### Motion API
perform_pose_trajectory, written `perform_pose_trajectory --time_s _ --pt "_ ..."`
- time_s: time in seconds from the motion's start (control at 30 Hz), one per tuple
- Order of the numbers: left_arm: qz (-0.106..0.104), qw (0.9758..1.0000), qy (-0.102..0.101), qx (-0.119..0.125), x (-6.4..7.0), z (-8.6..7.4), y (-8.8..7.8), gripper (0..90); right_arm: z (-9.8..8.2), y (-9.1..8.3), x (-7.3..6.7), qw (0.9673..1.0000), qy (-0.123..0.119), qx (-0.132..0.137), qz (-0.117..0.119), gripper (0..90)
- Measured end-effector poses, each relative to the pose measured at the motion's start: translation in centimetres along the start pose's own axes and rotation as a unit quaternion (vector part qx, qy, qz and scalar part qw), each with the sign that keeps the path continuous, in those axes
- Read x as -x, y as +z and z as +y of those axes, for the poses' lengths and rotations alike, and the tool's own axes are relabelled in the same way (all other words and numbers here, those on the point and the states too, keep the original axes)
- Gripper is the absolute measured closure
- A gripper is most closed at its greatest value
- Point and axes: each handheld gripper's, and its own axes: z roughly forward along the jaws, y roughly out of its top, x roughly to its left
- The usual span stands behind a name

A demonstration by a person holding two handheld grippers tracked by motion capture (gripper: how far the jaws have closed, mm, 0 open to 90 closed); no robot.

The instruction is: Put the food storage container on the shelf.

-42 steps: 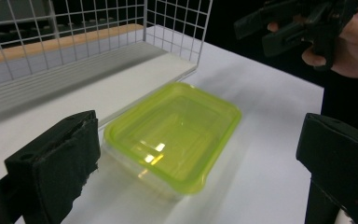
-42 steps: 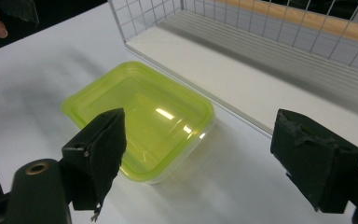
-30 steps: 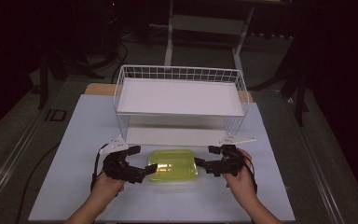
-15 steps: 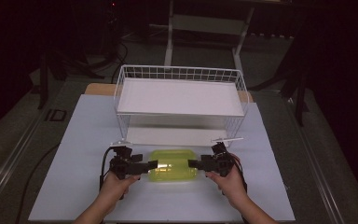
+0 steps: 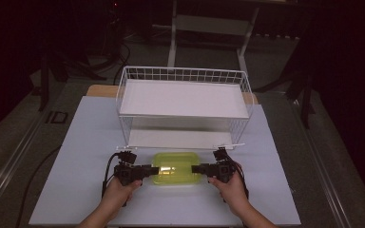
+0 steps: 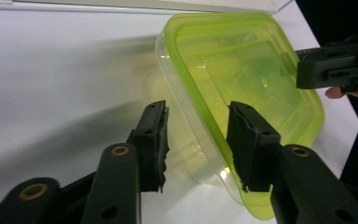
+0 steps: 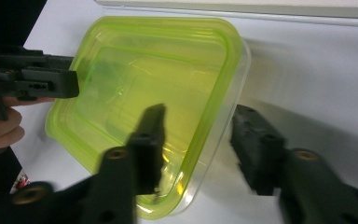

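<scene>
A clear plastic container with a lime-green lid [image 5: 176, 167] lies flat on the white table [image 5: 76, 156], near the front edge. My left gripper [image 5: 153, 168] points level at its left end. In the left gripper view the jaws [image 6: 198, 116] have just been closing, and the pads now touch the lid and the clear wall [image 6: 242, 70]. My right gripper [image 5: 195, 168] points at the right end. Its jaws [image 7: 198, 121] have been closing too and look blurred. They straddle the container's rim [image 7: 144, 84], and the outer pad is still slightly off the wall.
A white wire rack [image 5: 183, 95] with two shelves stands just behind the container, its lower shelf close to the lid's far edge. The white board ends a short way in front of the hands. Dark floor and stand legs surround the table.
Both hands have sunk to the container's ends. Both pairs of jaws have narrowed around it, from wide open to close on its rim.
</scene>
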Motion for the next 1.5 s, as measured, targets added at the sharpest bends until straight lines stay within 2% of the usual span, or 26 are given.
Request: perform_pose_trajectory --time_s 0.03,0.13,0.2,0.27,0.37,0.47,0.57,0.73,0.8,0.87,0.97,1.07,1.2,1.5 --pt "-0.001 1.0 0.002 0.0 0.1 0.0 0.0 64.5 0.0 0.0 0.2 0.9997 0.021 -0.008 0.013 63.9" --pt "0.011 0.9999 0.007 0.001 0.6 0.0 -0.1 66.9 -0.2 0.0 0.5 0.9994 0.028 -0.009 0.017 66.4" --pt "0.011 0.9999 0.012 -0.001 0.6 0.0 -0.2 67.5 -0.3 -0.1 0.3 0.9998 0.014 -0.007 0.012 68.7" --pt "0.017 0.9996 0.021 -0.006 0.9 0.0 -0.3 67.6 -0.4 -0.2 0.3 0.9998 0.015 -0.005 0.014 69.4" --pt "0.026 0.9995 0.016 -0.007 1.2 -0.1 -0.4 69.1 -0.5 -0.4 0.5 0.9996 0.02 0.002 0.02 72.3" --pt "0.03 0.9994 0.017 -0.002 1.4 -0.3 -0.5 69.6 -0.7 -0.5 0.1 0.9999 0.01 0.005 0.009 72.3" --pt "0.046 0.9984 0.032 0.0 1.9 -0.4 -0.6 69.7 -0.8 -0.6 -0.1 1.0 0.002 0.008 0.003 72.3" --pt "0.057 0.9975 0.043 0.002 2.4 -0.6 -0.7 69.7 -0.9 -0.7 -0.4 0.9999 -0.006 0.007 -0.004 72.8" --pt "0.055 0.9977 0.039 0.002 2.3 -0.7 -0.8 70.4 -1.0 -0.8 -0.4 1.0 -0.001 0.007 -0.003 73.6" --pt "0.048 0.9985 0.026 0.004 2.3 -0.7 -0.9 72.6 -1.2 -0.9 -0.5 0.9999 0.008 0.007 0.001 74.8" --pt "0.055 0.9982 0.022 0.009 2.6 -0.8 -1.2 76.1 -1.6 -1.0 -0.9 0.9999 0.014 0.006 0.006 76.7" --pt "0.067 0.9975 0.017 0.01 2.9 -1.0 -1.5 79.1 -2.0 -1.2 -1.6 1.0 0.008 0.006 0.003 78.7" --pt "0.062 0.998 0.004 0.011 2.9 -1.1 -1.7 79.6 -2.1 -1.6 -2.2 0.9999 0.002 0.016 -0.002 79.5" --pt "0.05 0.998 0.016 0.035 4.1 0.5 -2.9 80.2 -1.1 -2.9 -2.6 0.9992 -0.002 0.04 0.005 79.6"
